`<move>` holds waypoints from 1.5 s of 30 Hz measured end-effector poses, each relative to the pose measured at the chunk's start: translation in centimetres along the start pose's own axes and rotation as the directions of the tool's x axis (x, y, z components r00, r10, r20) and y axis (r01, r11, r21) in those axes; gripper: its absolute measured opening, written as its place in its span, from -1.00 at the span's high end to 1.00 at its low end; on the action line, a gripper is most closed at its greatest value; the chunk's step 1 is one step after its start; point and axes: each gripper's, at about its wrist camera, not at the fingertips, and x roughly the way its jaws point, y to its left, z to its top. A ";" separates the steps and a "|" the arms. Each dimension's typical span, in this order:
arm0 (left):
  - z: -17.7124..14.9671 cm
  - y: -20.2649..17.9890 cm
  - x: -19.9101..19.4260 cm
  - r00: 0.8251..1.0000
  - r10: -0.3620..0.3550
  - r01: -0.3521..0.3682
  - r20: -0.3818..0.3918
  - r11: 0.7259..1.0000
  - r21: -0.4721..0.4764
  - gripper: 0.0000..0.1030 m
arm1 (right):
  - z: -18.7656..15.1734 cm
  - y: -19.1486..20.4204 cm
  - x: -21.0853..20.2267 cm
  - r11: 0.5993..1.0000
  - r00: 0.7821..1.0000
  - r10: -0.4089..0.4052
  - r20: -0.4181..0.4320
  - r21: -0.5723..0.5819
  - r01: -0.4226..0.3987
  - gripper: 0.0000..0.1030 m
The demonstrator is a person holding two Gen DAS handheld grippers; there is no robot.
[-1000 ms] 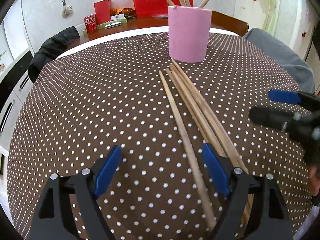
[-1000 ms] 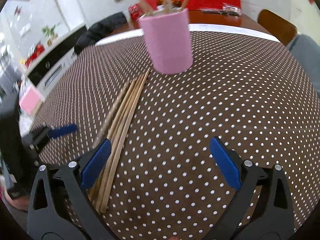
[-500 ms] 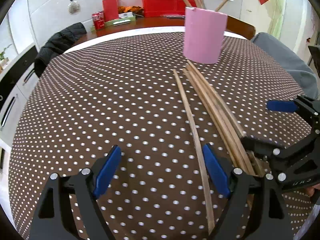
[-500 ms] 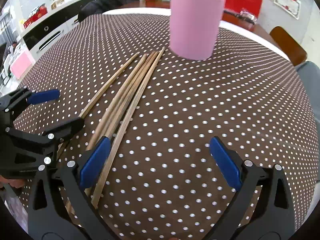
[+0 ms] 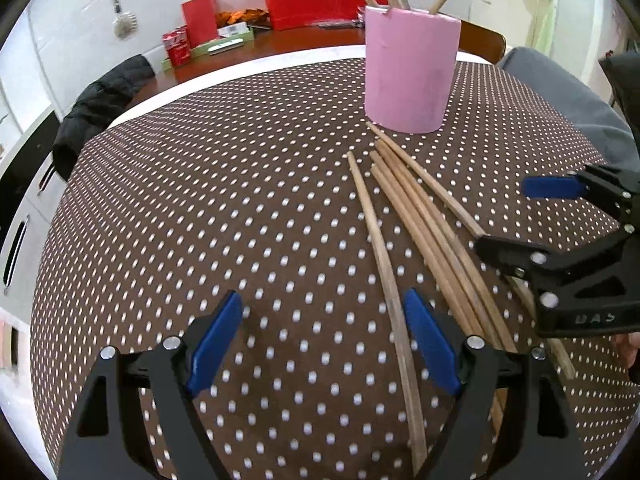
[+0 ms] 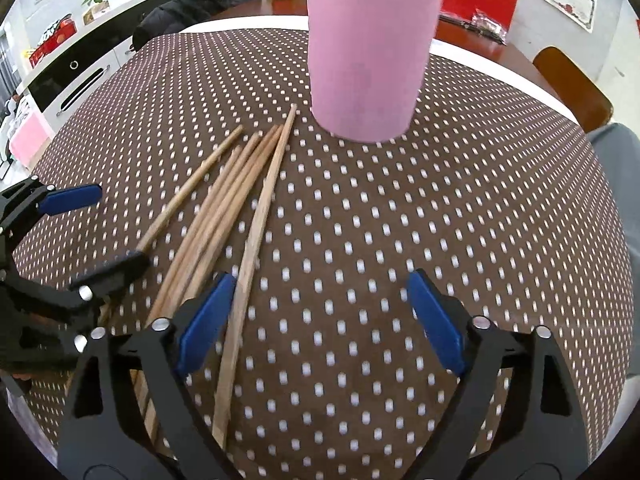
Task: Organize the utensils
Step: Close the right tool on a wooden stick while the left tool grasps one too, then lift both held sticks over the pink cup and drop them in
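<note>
Several wooden chopsticks (image 5: pixel 416 216) lie in a loose bundle on the brown polka-dot tablecloth (image 5: pixel 200 200), pointing at a pink cup (image 5: pixel 408 76) that holds more chopsticks upright. My left gripper (image 5: pixel 324 340) is open and empty, with the leftmost chopstick lying just inside its right finger. My right gripper (image 6: pixel 320 320) is open and empty, its left finger beside the rightmost chopstick (image 6: pixel 256 236). The bundle (image 6: pixel 224 208) and cup (image 6: pixel 368 56) show in the right wrist view. Each gripper appears in the other's view, the right one (image 5: pixel 560 224) and the left one (image 6: pixel 72 236).
The round table's white edge (image 5: pixel 240 72) curves behind the cup. A black jacket (image 5: pixel 100 108) hangs on a chair at the far left. A wooden chair (image 6: pixel 572 88) and a grey cushion (image 5: pixel 568 100) stand at the right. Red boxes and cans (image 5: pixel 192 36) sit on a far counter.
Both grippers have moved closer to the cup and the chopsticks. The right gripper has come in over the bundle's near end, beside the left gripper. Both stay open.
</note>
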 end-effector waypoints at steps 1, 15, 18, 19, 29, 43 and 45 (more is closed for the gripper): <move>0.3 0.0 0.3 1.000 -0.016 0.016 -0.006 1.000 -0.001 -0.58 | 0.5 0.1 0.2 1.000 1.000 0.003 0.000 -0.002 -0.003 -0.44; 1.5 1.4 -1.2 0.989 -0.095 0.109 0.112 0.986 -0.123 0.90 | 0.7 -1.0 -1.1 0.983 0.981 0.173 0.085 0.042 -0.177 0.88; 2.0 1.9 -2.4 0.978 -0.093 0.125 0.186 0.978 -0.167 0.90 | -0.4 -2.4 -2.7 0.964 0.959 0.232 0.161 0.090 -0.249 0.88; 2.3 2.0 -2.7 0.974 -0.089 0.127 0.208 0.976 -0.178 0.90 | -0.7 -2.9 -3.3 0.959 0.952 0.245 0.182 0.101 -0.266 0.88; 4.6 2.4 -7.7 0.879 -0.086 0.211 0.469 0.952 -0.221 0.90 | -0.8 -6.0 -9.1 0.902 0.841 0.326 0.432 0.124 -0.413 0.88; 12.9 2.4 -12.9 0.657 -0.201 0.392 0.727 0.914 -0.102 0.90 | 6.1 -8.6 -15.2 0.913 0.682 0.209 0.701 0.111 -0.394 0.88; 14.4 2.3 -13.3 0.609 -0.240 0.442 0.756 0.894 -0.072 0.90 | 7.8 -9.1 -15.5 0.920 0.660 0.175 0.731 0.117 -0.373 0.88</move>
